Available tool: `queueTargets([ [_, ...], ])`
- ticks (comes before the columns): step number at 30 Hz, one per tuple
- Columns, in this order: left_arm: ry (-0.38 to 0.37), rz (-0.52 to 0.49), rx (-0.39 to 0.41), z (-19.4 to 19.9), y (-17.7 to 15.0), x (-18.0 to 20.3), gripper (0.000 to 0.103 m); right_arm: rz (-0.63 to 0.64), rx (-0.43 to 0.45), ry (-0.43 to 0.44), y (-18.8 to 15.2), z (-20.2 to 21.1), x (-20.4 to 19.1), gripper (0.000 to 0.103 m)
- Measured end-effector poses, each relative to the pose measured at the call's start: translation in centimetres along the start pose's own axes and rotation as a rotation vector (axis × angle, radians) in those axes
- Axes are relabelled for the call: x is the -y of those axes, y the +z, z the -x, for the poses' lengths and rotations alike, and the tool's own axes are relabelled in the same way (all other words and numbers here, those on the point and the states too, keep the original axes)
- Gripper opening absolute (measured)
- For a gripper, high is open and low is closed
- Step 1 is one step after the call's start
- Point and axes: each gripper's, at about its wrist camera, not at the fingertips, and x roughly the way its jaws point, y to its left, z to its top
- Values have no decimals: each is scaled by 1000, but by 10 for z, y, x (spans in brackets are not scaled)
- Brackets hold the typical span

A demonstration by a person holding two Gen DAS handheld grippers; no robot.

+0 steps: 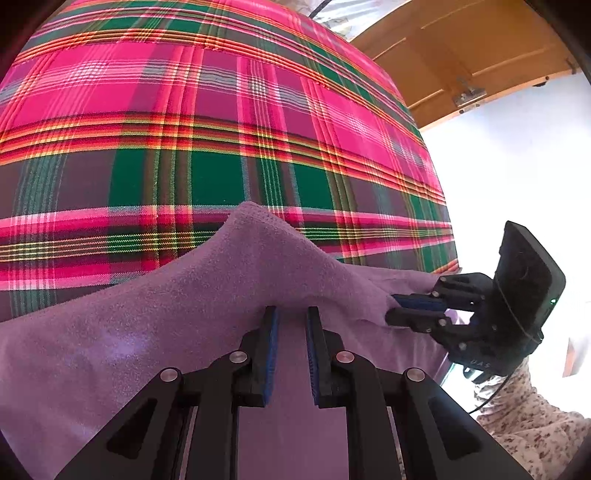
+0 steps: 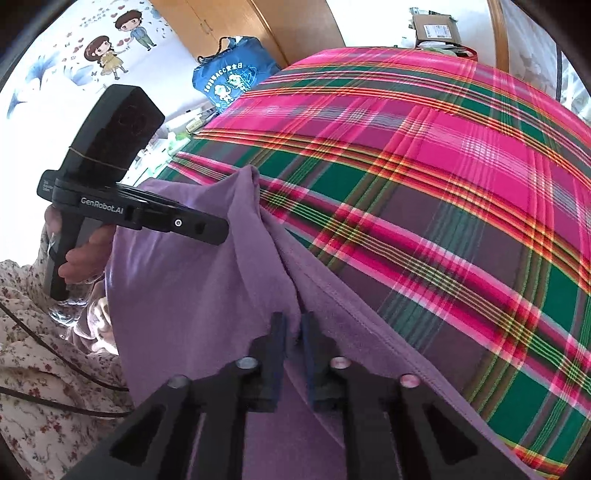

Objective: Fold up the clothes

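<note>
A pink-and-green plaid bedspread (image 2: pixel 424 177) fills most of both views. A blue drawstring bag (image 2: pixel 231 75) sits upper left, beside cartoon wall stickers (image 2: pixel 110 48). A cardboard box (image 2: pixel 436 27) sits top right.

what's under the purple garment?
The plaid sheet runs under the purple garment at its far edge. Both the left gripper and right gripper pinch the garment. Whatever lies beneath its near part is covered.

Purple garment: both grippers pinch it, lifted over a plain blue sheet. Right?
Not quite. The sheet is pink-and-green plaid, not plain blue, as both wrist views show. The rest holds: left gripper and right gripper both pinch the purple garment.
</note>
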Motion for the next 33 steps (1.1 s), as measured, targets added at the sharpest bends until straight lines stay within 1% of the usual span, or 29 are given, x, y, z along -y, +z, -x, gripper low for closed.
queueTargets([
  [4, 0, -2, 2, 0, 0, 0, 15, -17, 98, -23, 3, 22, 3, 5],
  [7, 3, -3, 2, 0, 0, 1, 15, -40, 88, -58, 5, 17, 9, 5],
  [11, -3, 6, 4, 0, 0, -1, 15, -15, 50, -115, 4, 6, 9, 6],
  [13, -7, 11, 5, 1, 0, -2, 15, -2, 50, -137, 4, 4, 8, 6],
  [14, -7, 12, 6, 1, -1, -2, 15, -5, 54, -143, 4, 6, 9, 6],
  [15, -2, 10, 8, 2, -1, -1, 15, -17, 61, -151, 2, 9, 12, 13],
  [17, 8, 5, 13, 2, -3, 0, 15, -48, 93, -178, 3, 16, 18, 19],
  [19, 17, 1, 18, 3, -5, 2, 15, -80, 125, -221, 0, 28, 23, 19],
  [20, 22, -1, 21, 4, -6, 2, 15, -100, 137, -256, -3, 35, 26, 20],
  [21, 27, -3, 23, 4, -7, 3, 15, -122, 150, -281, -7, 43, 29, 20],
  [23, 37, -9, 28, 5, -10, 5, 15, -184, 184, -290, -21, 61, 37, 20],
  [26, 47, -23, 37, 6, -20, 8, 15, -263, 224, -330, -51, 84, 41, 20],
  [28, 49, -29, 41, 6, -27, 11, 15, -308, 224, -374, -75, 92, 41, 20],
  [31, 51, -39, 47, 6, -38, 14, 19, -377, 235, -435, -104, 97, 42, 20],
  [32, 52, -42, 48, 6, -41, 15, 21, -403, 241, -464, -114, 100, 42, 21],
  [33, 53, -45, 50, 6, -44, 17, 21, -429, 248, -511, -123, 105, 42, 21],
])
